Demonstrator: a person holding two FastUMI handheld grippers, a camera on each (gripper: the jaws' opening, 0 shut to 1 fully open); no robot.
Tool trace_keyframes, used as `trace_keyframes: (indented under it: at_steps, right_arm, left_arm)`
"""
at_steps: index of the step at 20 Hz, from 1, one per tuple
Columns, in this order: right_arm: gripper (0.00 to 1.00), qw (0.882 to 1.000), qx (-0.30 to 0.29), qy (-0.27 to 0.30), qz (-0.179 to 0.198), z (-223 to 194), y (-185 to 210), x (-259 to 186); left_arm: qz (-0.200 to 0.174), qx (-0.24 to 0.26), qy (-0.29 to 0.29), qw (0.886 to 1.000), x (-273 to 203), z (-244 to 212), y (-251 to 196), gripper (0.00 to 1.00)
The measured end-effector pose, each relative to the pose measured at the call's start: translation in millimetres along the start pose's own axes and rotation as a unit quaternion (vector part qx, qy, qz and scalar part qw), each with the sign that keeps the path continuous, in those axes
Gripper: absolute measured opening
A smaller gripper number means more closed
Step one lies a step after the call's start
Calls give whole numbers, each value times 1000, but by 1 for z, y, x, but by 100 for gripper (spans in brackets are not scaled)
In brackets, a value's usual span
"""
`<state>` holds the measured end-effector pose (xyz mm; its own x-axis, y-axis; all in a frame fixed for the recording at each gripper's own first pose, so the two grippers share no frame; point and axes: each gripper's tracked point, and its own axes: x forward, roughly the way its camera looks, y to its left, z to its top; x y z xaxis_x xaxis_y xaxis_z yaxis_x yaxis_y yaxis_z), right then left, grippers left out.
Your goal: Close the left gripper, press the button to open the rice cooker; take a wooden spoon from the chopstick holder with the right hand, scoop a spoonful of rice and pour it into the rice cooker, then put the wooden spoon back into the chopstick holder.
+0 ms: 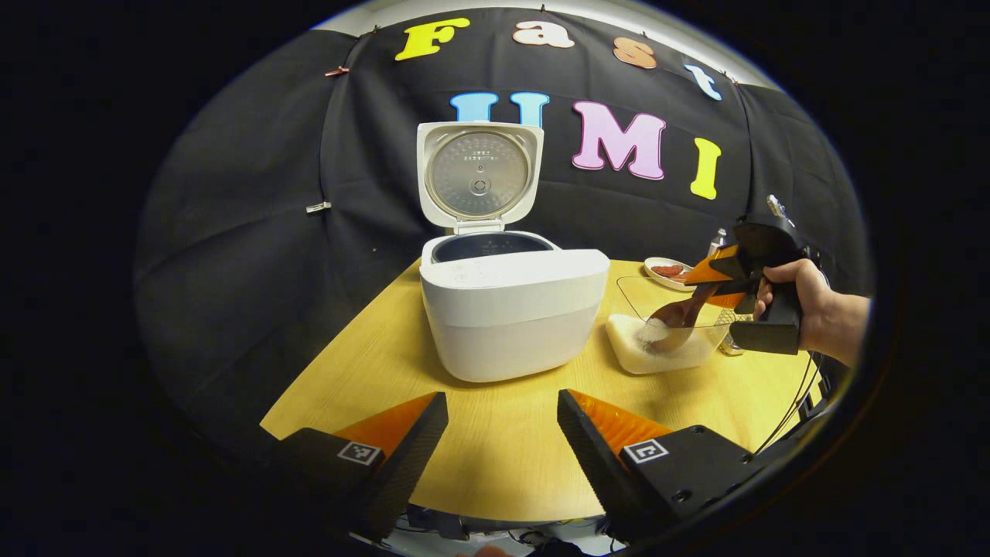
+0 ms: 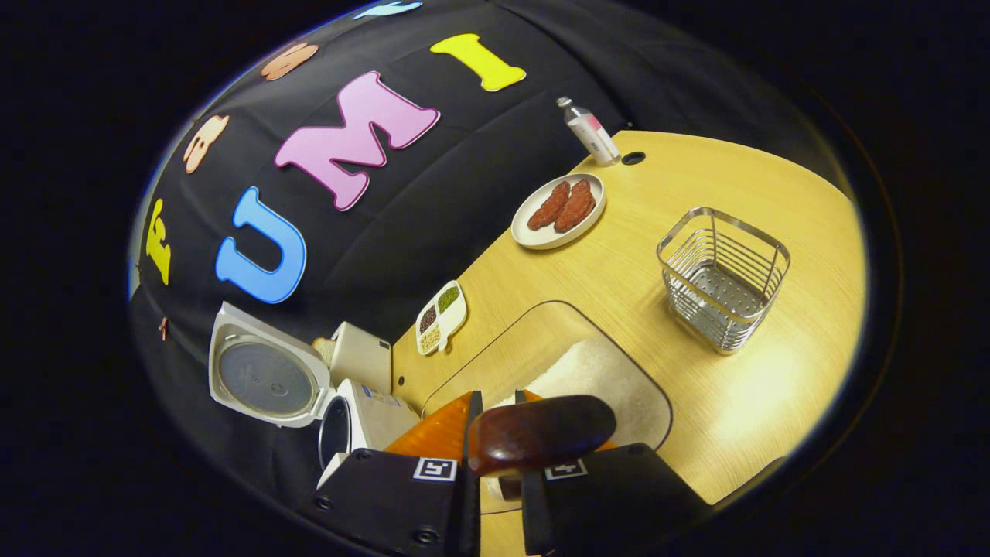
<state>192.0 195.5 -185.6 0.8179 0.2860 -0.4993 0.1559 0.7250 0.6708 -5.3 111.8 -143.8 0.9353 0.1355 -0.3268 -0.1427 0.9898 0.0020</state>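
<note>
While my right hand-held gripper [image 2: 495,456] is clamped on the wooden spoon [image 1: 671,319], its bowl sits down in the rice [image 1: 657,352] inside the clear container [image 1: 700,352], at about three o'clock from the rice cooker [image 1: 514,309] in the left gripper view. I judge the spoon to be light and stiff — a hard, dark, glossy wood that will not flex, though that polish could let it twist between my fingers if I tilt too sharply. My hold is on the handle, near its end by the look of the right gripper view, where the dark rounded wood crosses just above my fingertips; that seems the right place, since it keeps my fingers clear of the grains.

Rice is the touchy part: loose, dry, white grains, heaped shallowly, likely to slide off a small bowl. I would lift level and slowly, then carry toward nine o'clock to the cooker.

That cooker is white and squat, its lid [image 1: 479,174] standing upright and open, silvery inner plate facing me, dark pot rim visible beneath. It looks heavy enough not to shift.

My left hand-held gripper [image 1: 503,422] hangs with its fingers apart, holding nothing, low over the counter [image 1: 510,456] at six o'clock from the cooker. The wire chopstick holder [image 2: 723,278] stands on the counter at about one o'clock from the container in the right gripper view — light, and perhaps easy to nudge on the return.
</note>
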Motion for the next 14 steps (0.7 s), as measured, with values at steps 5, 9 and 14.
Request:
trace_keyframes:
  at_steps: [5,9,14]
  right_arm:
    - [21,998,59,-13,-13,31,-13,-10]
    - [21,996,85,-18,-6,47,-6,-22]
    - [21,991,135,-10,15,57,17,-35]
  left_arm:
    - [-3,15,6,1000,5,4,-7,98]
    - [-6,-5,3,1000,8,11,-11,98]
    - [-8,3,-12,1000,5,18,-11,98]
